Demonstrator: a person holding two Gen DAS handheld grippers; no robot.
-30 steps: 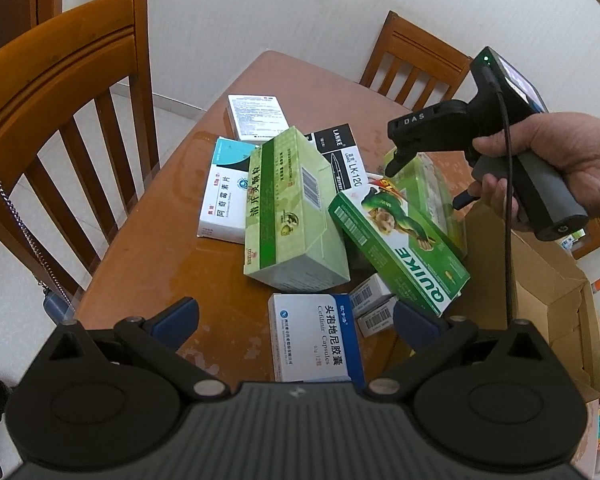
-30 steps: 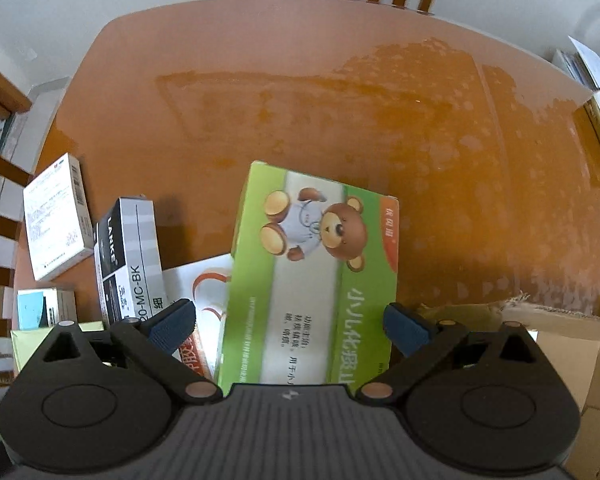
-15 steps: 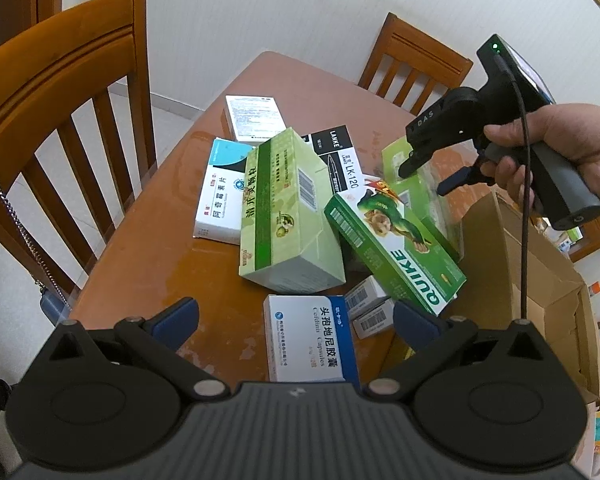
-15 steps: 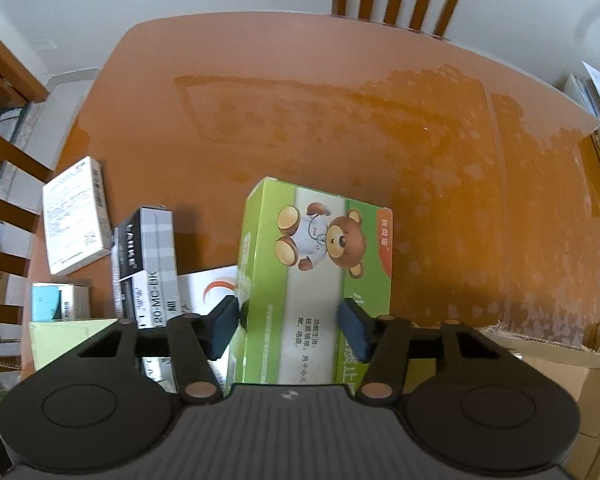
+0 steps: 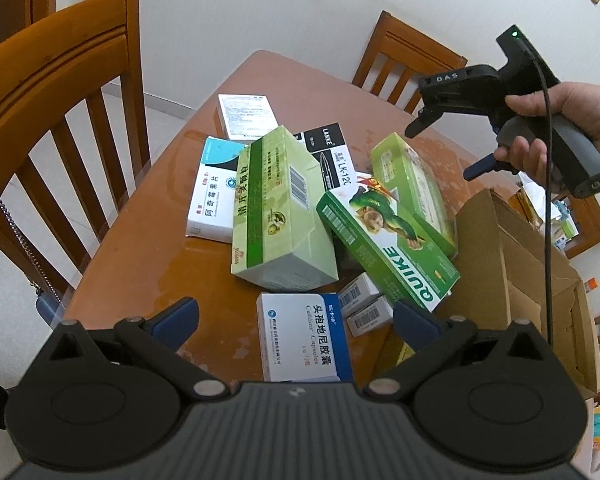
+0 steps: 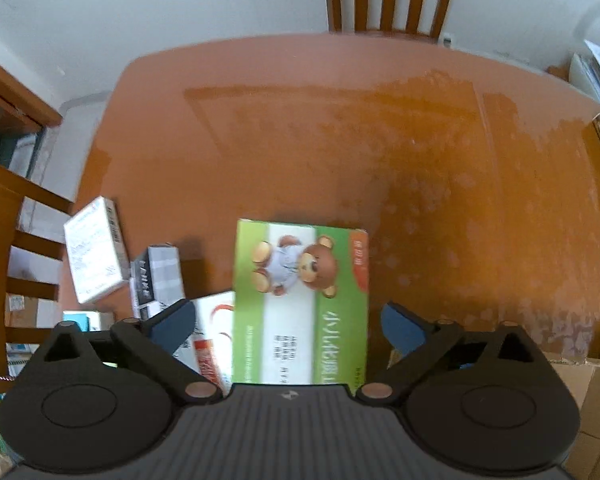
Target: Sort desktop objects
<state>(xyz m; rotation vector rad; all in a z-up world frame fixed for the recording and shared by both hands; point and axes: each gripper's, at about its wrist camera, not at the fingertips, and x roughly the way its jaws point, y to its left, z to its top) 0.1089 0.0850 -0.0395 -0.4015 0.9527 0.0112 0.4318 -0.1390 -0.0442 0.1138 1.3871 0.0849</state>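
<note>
My right gripper [image 6: 288, 326] just closed on bear box [image 6: 300, 304], then reopened: fingers wide, nothing held. Box lies on pile on tabletop [image 6: 380, 140], seemingly shifted. Grasp failed; retry needed. Left gripper [image 5: 296, 322] wide, empty.

The bear box [image 6: 300, 304] has its near end hidden behind the gripper body.

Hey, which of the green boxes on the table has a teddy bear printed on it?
The bear box, lying flat below the open right claw. The other green ones differ: the QUIKE box shows a green-clad cartoon figure, and the tall pale-green box shows mostly text and a barcode.
</note>
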